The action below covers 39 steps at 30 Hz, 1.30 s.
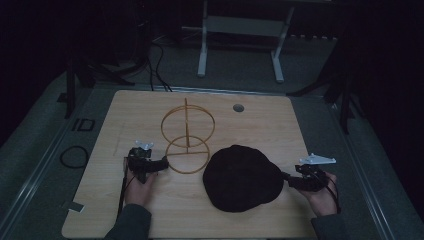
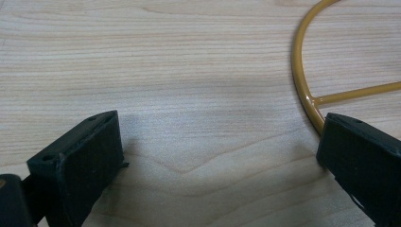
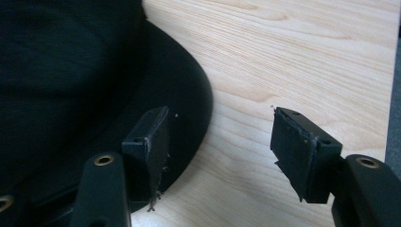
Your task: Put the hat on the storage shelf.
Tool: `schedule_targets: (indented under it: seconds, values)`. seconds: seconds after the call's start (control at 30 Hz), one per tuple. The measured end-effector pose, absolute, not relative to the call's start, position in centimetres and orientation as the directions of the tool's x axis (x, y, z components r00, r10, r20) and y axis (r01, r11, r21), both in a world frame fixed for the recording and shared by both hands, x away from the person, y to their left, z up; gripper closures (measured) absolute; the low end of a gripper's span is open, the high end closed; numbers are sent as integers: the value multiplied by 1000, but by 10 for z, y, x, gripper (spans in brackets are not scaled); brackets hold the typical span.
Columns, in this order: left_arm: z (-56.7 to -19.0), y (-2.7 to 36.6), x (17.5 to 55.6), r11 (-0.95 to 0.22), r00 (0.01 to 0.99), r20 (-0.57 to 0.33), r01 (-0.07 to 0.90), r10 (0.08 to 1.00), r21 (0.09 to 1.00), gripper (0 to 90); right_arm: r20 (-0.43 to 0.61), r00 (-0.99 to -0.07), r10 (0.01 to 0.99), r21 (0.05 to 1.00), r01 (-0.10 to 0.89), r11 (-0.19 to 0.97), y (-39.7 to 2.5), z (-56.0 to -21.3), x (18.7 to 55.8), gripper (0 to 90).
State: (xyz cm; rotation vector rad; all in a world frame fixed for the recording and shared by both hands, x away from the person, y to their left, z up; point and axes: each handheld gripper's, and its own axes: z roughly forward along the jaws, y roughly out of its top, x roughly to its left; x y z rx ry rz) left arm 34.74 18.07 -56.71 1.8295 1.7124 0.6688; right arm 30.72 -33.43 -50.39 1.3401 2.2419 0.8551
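Hat, black and round, lies flat on the near right part of the wooden table, its brim just beside the base ring of the yellow wire stand. That stand, a post with one hoop up high and one flat on the wood, sits left of the hat, and I'd guess the hat is meant to go over it, which would explain why both sit so close together.

The right gripper is at the hat's right edge with its jaws spread apart; in the right gripper view one jaw rests over the brim and the other hangs over bare wood, so nothing is pinched yet. It looks lined up to bite the brim.

The left gripper is also wide open and holding nothing, one jaw right next to the base ring, probably to steady the stand.

Farther off, a small round hole marks the tabletop near the back edge, and a coil of black cable lies on the floor to the left. Neither stands in the way; the upright post is the one thing to clear.
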Motion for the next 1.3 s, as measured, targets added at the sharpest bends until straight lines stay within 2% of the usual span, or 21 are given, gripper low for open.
schedule_targets:
  seconds: [0.6, 0.97, 1.2, 1.3]
  values:
    - [-567, 181, 347, -44, 67, -8, 727, 998, 685, 7, -38, -628, 777, 657, 571, 493, -313, -470, 311, 253]
    - [-567, 181, 347, -44, 68, -8, 728, 998, 685, 7, -36, -685, 727, 661, 529, 532, -299, -459, 312, 223]
    - [-567, 181, 347, -43, 67, -8, 728, 998, 685, 7, -18, -737, 676, 667, 495, 557, -289, -450, 311, 145]
    - [-567, 181, 347, -44, 68, -8, 728, 998, 684, 7, -12, -763, 646, 669, 474, 572, -283, -448, 311, 139]
